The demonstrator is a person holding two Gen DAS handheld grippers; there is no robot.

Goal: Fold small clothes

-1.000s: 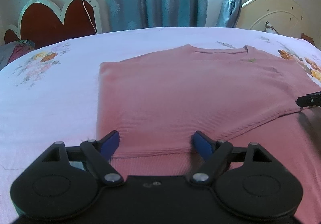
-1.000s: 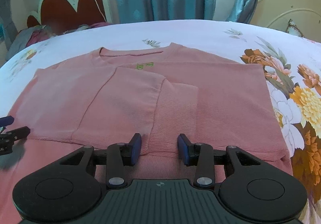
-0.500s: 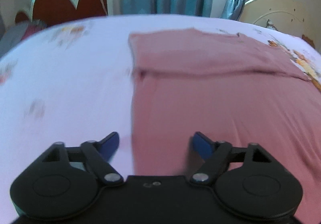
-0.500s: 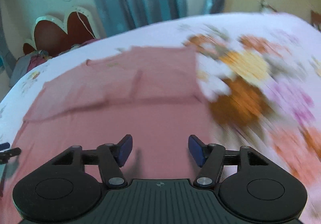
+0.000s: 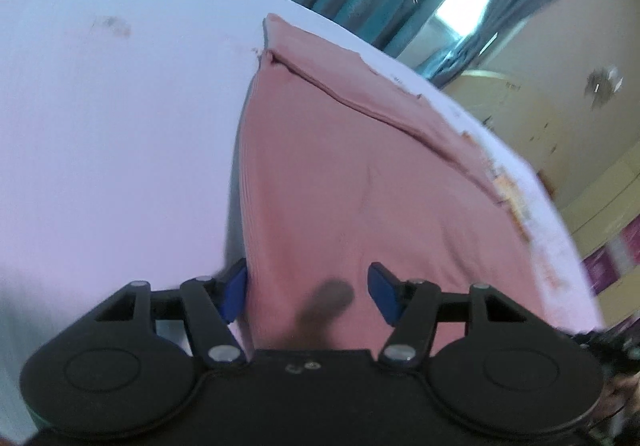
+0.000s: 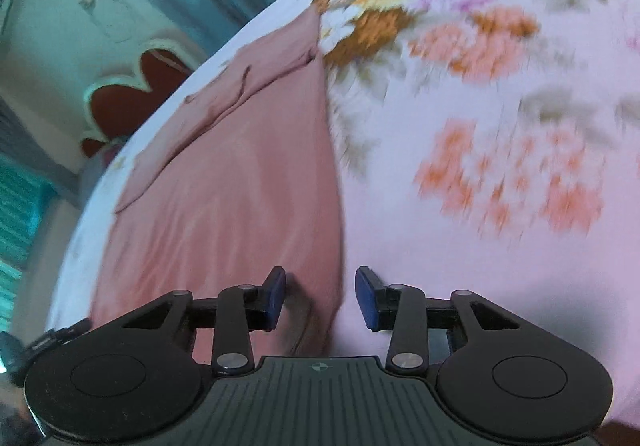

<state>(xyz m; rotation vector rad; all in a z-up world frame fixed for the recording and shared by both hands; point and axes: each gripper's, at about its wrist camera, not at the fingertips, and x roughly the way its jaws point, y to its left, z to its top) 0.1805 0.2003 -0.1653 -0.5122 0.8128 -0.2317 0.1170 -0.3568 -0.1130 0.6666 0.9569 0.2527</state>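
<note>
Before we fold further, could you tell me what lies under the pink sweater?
The pink sweater lies on a floral bedsheet; whatever is beneath its folded layers is covered.

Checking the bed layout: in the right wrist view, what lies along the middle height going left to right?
Heart-shaped headboard → pink sweater → floral bedsheet.
</note>
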